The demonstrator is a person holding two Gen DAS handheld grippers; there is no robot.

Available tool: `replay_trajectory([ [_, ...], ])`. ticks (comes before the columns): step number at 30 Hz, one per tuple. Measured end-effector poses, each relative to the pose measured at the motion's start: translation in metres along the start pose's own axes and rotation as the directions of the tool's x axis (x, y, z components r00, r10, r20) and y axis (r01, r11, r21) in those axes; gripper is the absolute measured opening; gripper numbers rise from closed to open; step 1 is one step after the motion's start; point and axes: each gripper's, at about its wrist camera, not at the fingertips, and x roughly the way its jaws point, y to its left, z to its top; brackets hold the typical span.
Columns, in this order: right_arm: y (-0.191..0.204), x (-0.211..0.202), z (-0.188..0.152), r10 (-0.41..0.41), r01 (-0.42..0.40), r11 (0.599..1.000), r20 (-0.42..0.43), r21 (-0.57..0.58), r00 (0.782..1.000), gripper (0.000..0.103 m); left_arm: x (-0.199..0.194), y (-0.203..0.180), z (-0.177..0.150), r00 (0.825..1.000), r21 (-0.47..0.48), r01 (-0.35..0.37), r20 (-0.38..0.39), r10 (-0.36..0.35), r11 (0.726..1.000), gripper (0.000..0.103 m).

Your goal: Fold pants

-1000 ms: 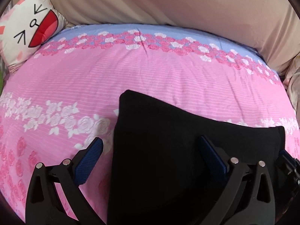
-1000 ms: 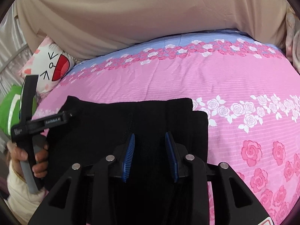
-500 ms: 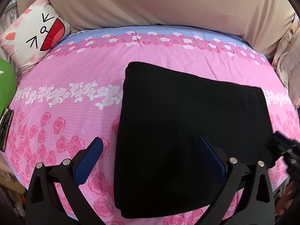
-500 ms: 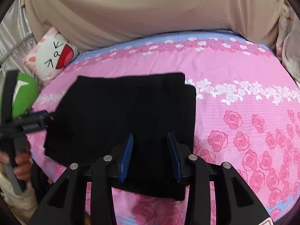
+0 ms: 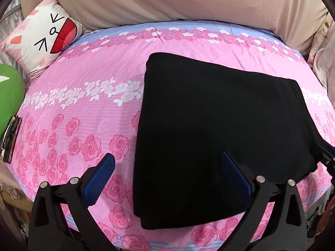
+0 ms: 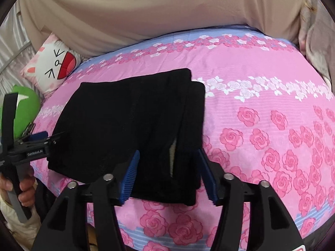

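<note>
The black pants [image 5: 219, 125] lie folded into a flat rectangle on the pink rose bedsheet [image 5: 83, 108]. My left gripper [image 5: 167, 156] hovers open and wide over the pants' near left corner, with nothing gripped. In the right wrist view the pants [image 6: 129, 125] show stacked layers along their right edge. My right gripper [image 6: 168, 152] straddles that near right edge and its jaws are opening; cloth lies between the pads but they do not press on it. A hand holds the left gripper [image 6: 48, 138] at the pants' left side.
A cat-face cushion [image 5: 46, 37] and a green plush [image 5: 8, 96] sit at the far left. A beige cover [image 5: 188, 0] rises behind the bed. A small dark flat object [image 5: 10, 140] lies at the left edge. The bed's near edge [image 6: 167, 234] runs just below my grippers.
Both grippers have drawn back toward the bed's near edge, so more of the folded pants shows. The right jaws have spread wider. The pants stay flat on the sheet.
</note>
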Motion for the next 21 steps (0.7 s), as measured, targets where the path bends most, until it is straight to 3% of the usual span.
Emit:
replay_trajectory([
  [3,-0.009,-0.002,-0.002,0.045,-0.045,0.998,-0.014,0.033,0.999,0.061,-0.001,0.004,-0.007,0.999,0.021,0.031,-0.017,-0.031,0.999,0.098],
  [5,-0.013,-0.004,-0.004,0.059,-0.058,0.997,-0.026,0.042,0.998,0.067,0.002,0.011,-0.014,0.991,0.024,0.127,-0.055,-0.125,0.992,0.098],
  [7,-0.018,-0.005,-0.006,0.076,-0.074,0.996,-0.038,0.051,0.996,0.076,0.006,0.019,-0.02,0.974,0.005,0.21,-0.089,-0.209,0.978,0.098],
  [11,-0.032,0.008,-0.011,0.179,-0.165,0.979,-0.118,0.12,0.977,0.08,0.02,0.032,-0.027,0.921,-0.033,0.361,-0.146,-0.362,0.932,0.098],
  [13,-0.035,0.016,-0.013,0.222,-0.201,0.97,-0.153,0.139,0.963,0.086,0.023,0.031,-0.025,0.914,-0.018,0.381,-0.142,-0.38,0.924,0.098],
  [17,-0.035,0.021,-0.007,0.287,-0.267,0.954,-0.157,0.133,0.945,0.086,0.031,0.02,-0.014,0.899,0.028,0.418,-0.153,-0.409,0.908,0.098],
  [21,-0.038,0.038,0.005,0.41,-0.377,0.904,-0.157,0.204,0.898,0.087,0.04,0.012,0.002,0.897,0.026,0.418,-0.169,-0.408,0.908,0.098],
])
